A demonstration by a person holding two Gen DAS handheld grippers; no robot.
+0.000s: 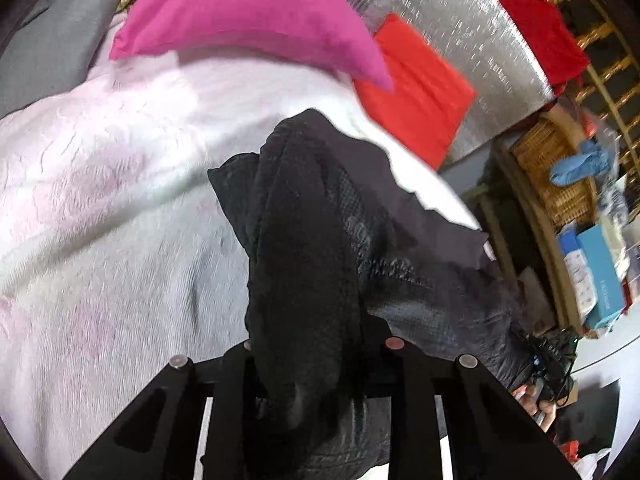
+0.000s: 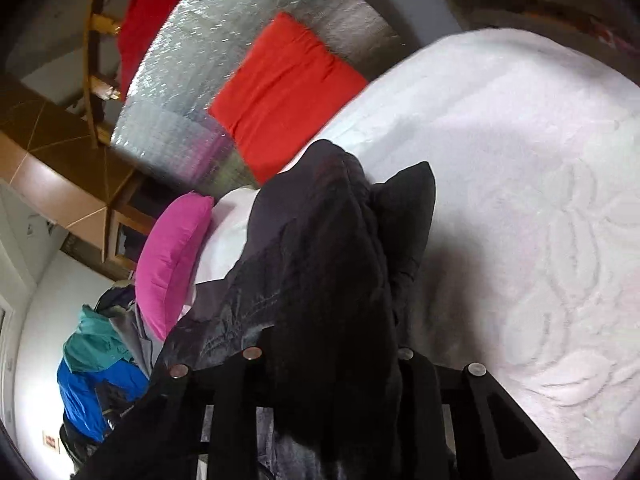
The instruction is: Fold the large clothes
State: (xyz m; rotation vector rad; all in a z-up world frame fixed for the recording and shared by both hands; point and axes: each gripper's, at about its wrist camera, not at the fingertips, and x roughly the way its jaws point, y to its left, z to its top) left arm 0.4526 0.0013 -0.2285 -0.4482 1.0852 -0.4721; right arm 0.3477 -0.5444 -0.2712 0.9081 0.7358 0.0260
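A lived-in bedroom at home: a bed (image 2: 520, 140) under a white embossed bedspread, a pink pillow (image 1: 240, 12) and a red cushion (image 2: 284, 92) (both bright), clothes (image 2: 100, 372) heaped in the corner.

Left gripper (image 1: 320, 346) angled down, jaws pinched on bunched black garment (image 1: 308, 240). Right gripper (image 2: 328, 354) same deal, clamped tight on it.

bare white bedspread (image 2: 520, 160) ahead, pink pillow (image 1: 240, 12), red cushion (image 2: 284, 92) bordering
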